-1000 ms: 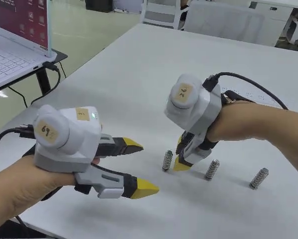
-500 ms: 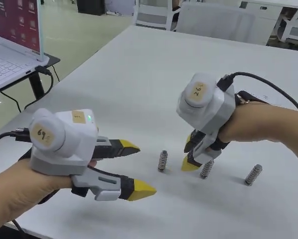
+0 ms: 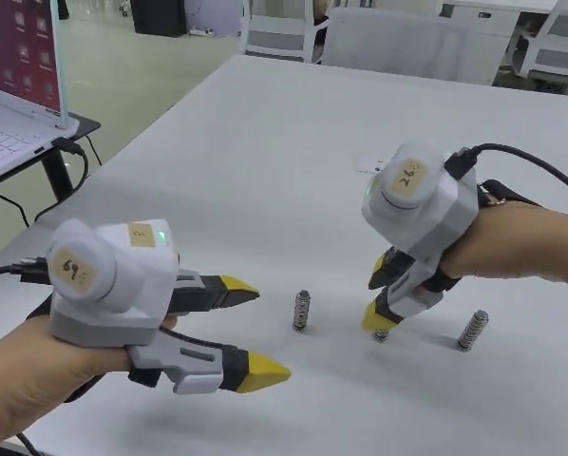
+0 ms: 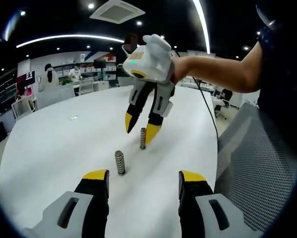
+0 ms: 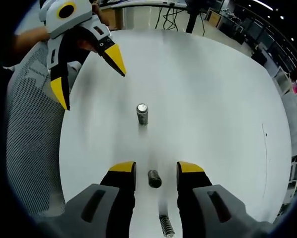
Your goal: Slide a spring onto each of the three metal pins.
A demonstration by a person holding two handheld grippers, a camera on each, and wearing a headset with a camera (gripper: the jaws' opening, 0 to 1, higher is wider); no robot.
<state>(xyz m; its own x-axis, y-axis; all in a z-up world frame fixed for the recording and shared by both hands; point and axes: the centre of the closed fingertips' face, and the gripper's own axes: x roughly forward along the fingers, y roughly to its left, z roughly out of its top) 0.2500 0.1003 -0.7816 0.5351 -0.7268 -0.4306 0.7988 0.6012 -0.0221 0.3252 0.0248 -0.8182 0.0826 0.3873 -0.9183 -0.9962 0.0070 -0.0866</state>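
Note:
Three small metal springs stand upright on the white table [image 3: 265, 142]. The left spring [image 3: 301, 310] is free, a short way in front of my left gripper [image 3: 251, 328], whose yellow-tipped jaws are open and empty. My right gripper [image 3: 379, 293] points down with its jaws open on either side of the middle spring [image 3: 382, 333], which stands between the tips [image 5: 154, 178] with a gap on each side. The right spring [image 3: 471, 329] stands alone beyond it. In the left gripper view the left spring [image 4: 119, 162] is nearest and the middle spring [image 4: 143, 138] sits under the right gripper [image 4: 141, 128].
A laptop [image 3: 13, 95] on a stand is off the table's left edge, with cables hanging below it. Chairs [image 3: 407, 43] line the table's far end. A black cable [image 3: 531, 161] runs from the right gripper over the person's arm.
My right gripper has moved right, from beside the left spring to over the middle spring, which now sits between its jaws. The left gripper has hardly moved; the camera has shifted.

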